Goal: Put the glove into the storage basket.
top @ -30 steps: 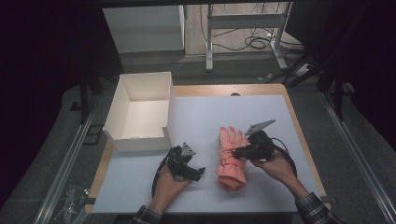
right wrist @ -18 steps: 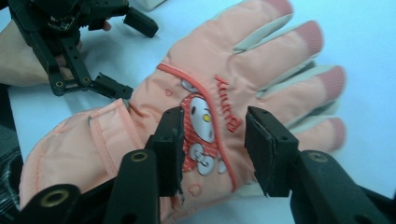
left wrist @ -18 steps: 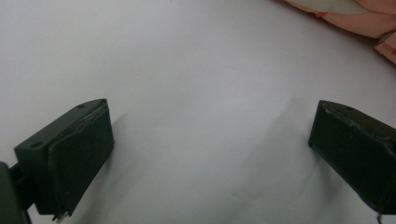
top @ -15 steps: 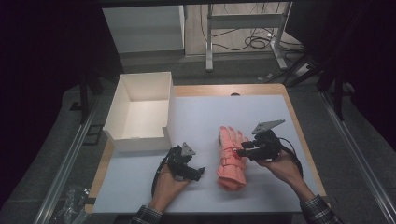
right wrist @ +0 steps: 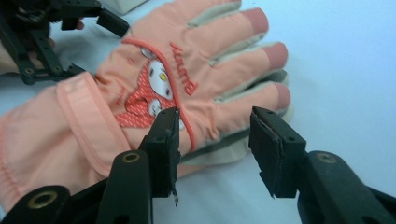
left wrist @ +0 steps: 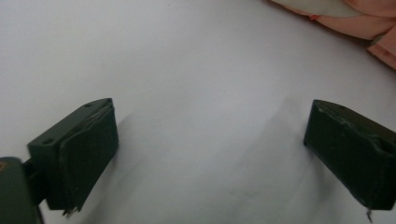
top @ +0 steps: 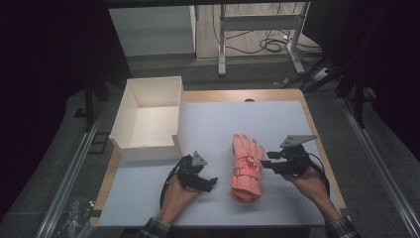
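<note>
Pink glove (top: 246, 166) lies flat on the white table cover (top: 237, 119), just right of centre, fingers toward 12 o'clock, cuff toward the person. Right gripper (top: 268, 163) sits at the glove's 3 o'clock edge, jaws parted and empty, one over the knuckle side, probably lined up for a pinch. Left gripper (top: 210, 183), at the glove's 9 o'clock, rests wide open on bare cover, holding nothing. White box (top: 148, 119) waits at 10 o'clock, likely the destination.

orange glove (right wrist: 140, 88), red lettering, not legible

Glove (top: 246, 166) mid-table (top: 218, 124), box (top: 148, 119) behind-left
</note>
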A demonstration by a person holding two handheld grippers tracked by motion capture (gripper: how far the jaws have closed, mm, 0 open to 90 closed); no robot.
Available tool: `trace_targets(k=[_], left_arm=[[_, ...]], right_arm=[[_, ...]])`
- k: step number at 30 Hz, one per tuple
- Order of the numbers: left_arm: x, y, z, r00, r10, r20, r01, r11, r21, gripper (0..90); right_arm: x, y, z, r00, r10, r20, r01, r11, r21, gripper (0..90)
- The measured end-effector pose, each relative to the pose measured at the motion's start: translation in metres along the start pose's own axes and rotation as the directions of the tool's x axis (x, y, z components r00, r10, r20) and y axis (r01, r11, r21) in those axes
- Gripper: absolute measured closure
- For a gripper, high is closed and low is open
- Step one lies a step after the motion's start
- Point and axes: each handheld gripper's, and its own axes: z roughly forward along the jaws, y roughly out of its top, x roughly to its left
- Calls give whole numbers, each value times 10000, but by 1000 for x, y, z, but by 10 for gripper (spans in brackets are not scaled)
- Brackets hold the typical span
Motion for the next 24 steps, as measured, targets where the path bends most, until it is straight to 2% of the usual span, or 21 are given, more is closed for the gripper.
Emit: trace_targets(k=[6,7,12,17,24], left_arm=[[-1,0,-11,10000,54,-24,-54,9999,-163,34],[0,0,-13,10000,50,7,-50,9999,-143,34],[3,-8,-22,9998,-60,-170,59,10000,-67,31],[4,-19,-29,9991,-125,-401,126,9999,33,31],[8,-32,-35,9975,-194,-673,209,9996,211,30]], right_arm=[[-2,-13,0,9998,157,80,-156,9998,-81,556],[-2,-19,-1,9996,284,5,-284,9995,-135,598],[1,-32,-4,9989,433,-159,-436,9988,-204,688],[8,-43,-3,9993,328,-185,-331,9993,-147,778],[21,-56,3,9994,138,-329,-134,9998,136,816]])
